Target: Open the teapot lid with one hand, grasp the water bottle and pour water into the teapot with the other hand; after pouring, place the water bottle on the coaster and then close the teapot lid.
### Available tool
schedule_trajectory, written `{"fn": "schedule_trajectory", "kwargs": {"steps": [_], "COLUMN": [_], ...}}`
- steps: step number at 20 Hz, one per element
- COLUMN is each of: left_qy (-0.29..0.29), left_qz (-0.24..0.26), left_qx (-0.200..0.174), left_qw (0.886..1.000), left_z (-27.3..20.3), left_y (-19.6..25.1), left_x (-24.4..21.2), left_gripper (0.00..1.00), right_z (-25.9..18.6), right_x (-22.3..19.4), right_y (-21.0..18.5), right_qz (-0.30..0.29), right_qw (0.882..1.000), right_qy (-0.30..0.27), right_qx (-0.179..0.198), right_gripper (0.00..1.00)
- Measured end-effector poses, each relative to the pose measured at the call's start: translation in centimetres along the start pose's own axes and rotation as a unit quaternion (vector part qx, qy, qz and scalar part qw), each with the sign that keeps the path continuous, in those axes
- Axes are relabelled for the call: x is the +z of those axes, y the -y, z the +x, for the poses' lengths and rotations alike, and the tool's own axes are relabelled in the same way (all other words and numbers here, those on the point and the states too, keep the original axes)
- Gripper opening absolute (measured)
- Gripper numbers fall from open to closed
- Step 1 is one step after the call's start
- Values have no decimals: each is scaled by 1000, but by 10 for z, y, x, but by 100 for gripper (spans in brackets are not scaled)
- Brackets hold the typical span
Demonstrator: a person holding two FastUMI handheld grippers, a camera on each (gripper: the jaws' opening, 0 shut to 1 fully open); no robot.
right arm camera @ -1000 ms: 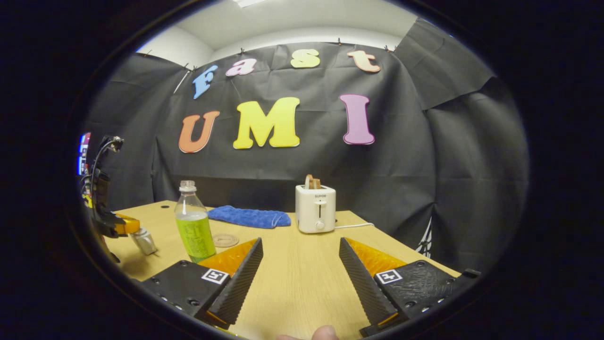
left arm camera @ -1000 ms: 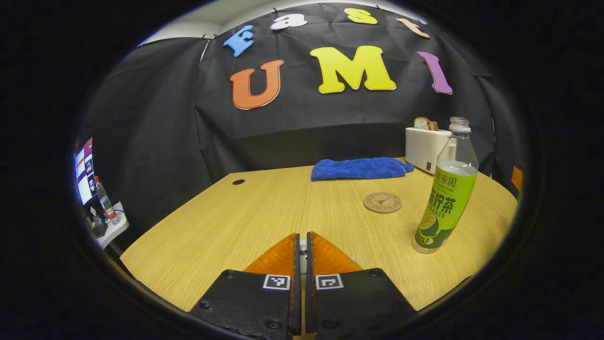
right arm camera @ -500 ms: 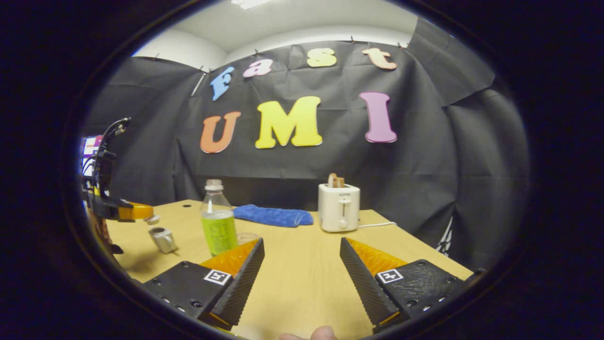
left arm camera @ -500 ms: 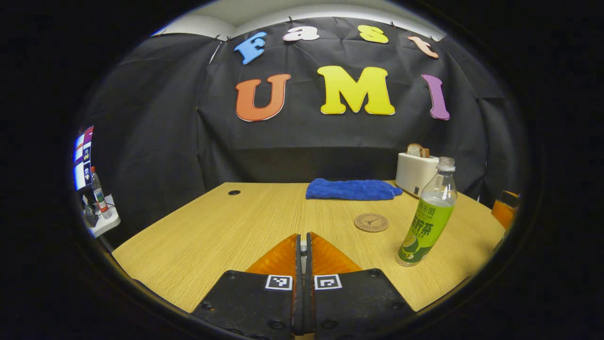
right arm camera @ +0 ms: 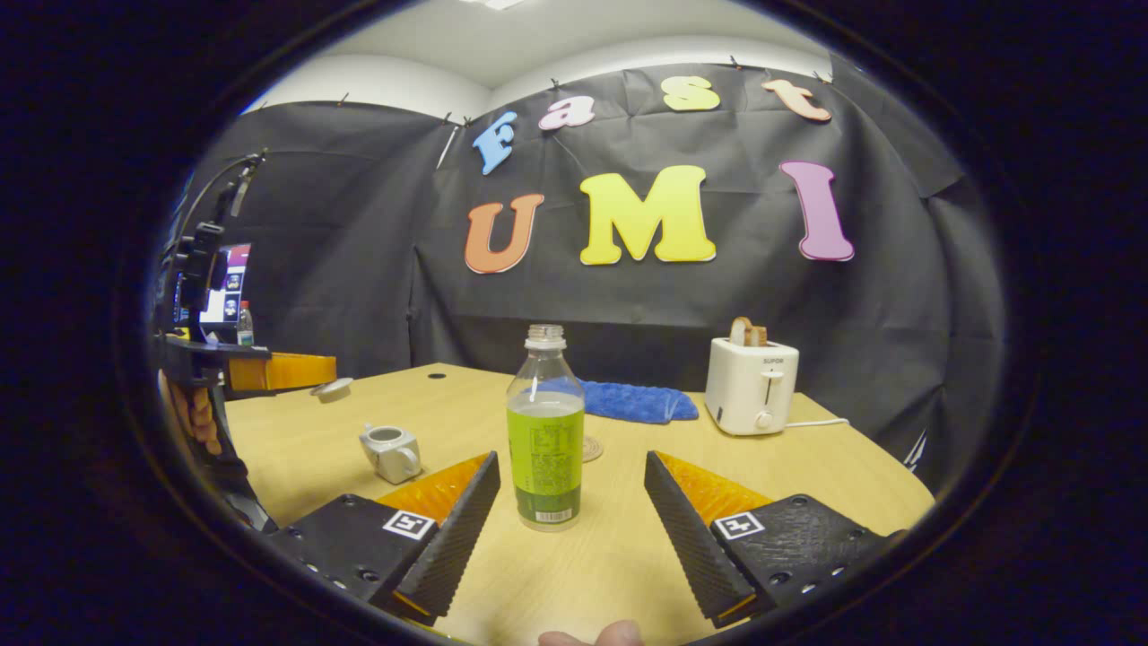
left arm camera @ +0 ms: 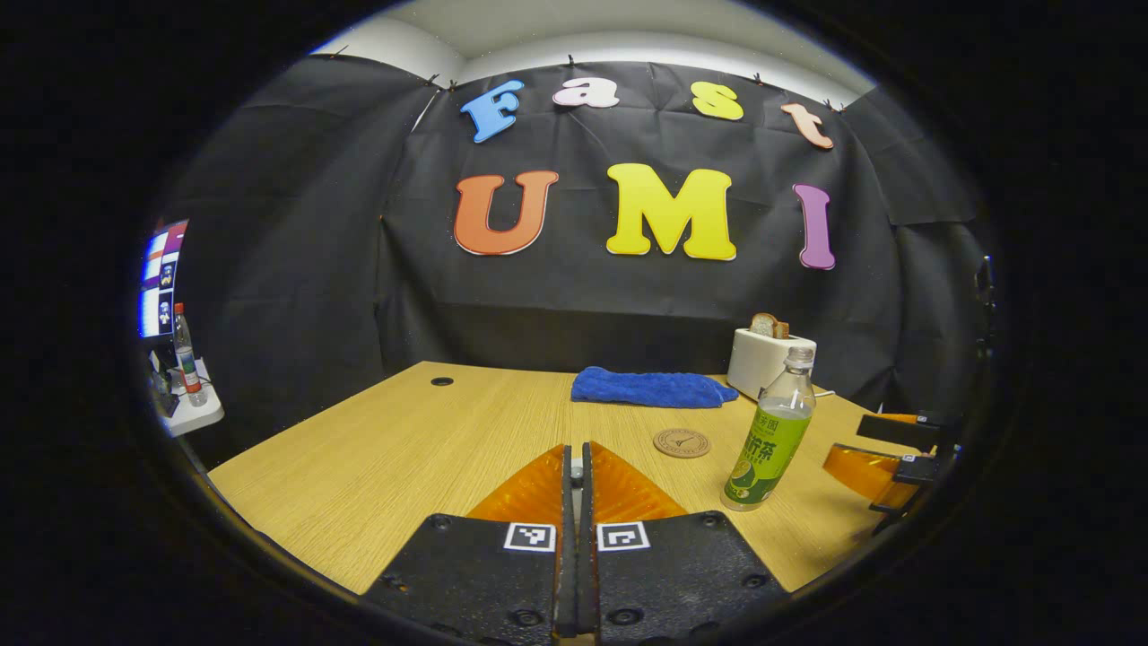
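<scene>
Right hand-held gripper (right arm camera: 571,502): fingers spread wide, nothing between them yet. The water bottle (right arm camera: 545,431) stands upright on the table (right arm camera: 807,467), just ahead of the fingertips and centred on the gap. It is uncapped and roughly half full of green liquid.

Risk one: an off-centre approach lets one finger strike the bottle first. It is tall and narrow, so it would likely tip and spill through the open neck. Risk two: the thin plastic wall may buckle under a hard squeeze, or slip in a weak one once tilted for pouring.

Left hand-held gripper (right arm camera: 309,371): raised above the table at the left of the right gripper view, pinching the teapot lid (right arm camera: 331,389) at its tip. In the left gripper view its fingers (left arm camera: 538,489) appear pressed nearly together, only a sliver showing between them. The pinch looks shallow; a jolt could drop the lid.

The teapot (right arm camera: 392,452) sits open below, left of the bottle. Its mouth is small, so a poorly aimed pour would wet the table.

The coaster (right arm camera: 588,448) lies just behind the bottle. Farther back are a blue cloth (right arm camera: 639,402) and a toaster (right arm camera: 752,386), both well apart from the work.
</scene>
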State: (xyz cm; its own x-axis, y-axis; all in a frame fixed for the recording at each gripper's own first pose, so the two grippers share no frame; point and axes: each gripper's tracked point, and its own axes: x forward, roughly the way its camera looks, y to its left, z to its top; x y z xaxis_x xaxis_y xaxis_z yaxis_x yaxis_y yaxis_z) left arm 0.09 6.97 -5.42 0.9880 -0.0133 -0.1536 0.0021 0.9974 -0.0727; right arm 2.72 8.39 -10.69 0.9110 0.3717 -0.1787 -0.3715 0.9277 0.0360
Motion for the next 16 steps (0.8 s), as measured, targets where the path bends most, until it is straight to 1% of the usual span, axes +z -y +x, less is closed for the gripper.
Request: {"fn": "schedule_trajectory", "kwargs": {"steps": [3,7,14,15,16], "left_qy": [19,25,21,19,18], "left_qz": [-5,-3,-7,-8,-10], "left_qx": [-1,1,1,1,1], "left_qw": [1000,1000,1000,1000,1000], "left_z": [-7,-13,-14,-14,-15], "left_y": [-4,-11,-19,-21,-21], "left_x": [12,17,15,15,14], "left_gripper": [2,2,2,2,2], "right_z": [23,49,72,74,75], "right_x": [-1,-10,-23,-22,-22], "right_y": [-11,-14,-16,-15,-16], "right_qz": [-5,8,24,24,26], "right_qw": [1000,1000,998,998,998], "right_qy": [-8,-20,-45,-45,-44], "right_qx": [0,-17,-37,-41,-42], "right_gripper": [97,98,96,87,84]}}
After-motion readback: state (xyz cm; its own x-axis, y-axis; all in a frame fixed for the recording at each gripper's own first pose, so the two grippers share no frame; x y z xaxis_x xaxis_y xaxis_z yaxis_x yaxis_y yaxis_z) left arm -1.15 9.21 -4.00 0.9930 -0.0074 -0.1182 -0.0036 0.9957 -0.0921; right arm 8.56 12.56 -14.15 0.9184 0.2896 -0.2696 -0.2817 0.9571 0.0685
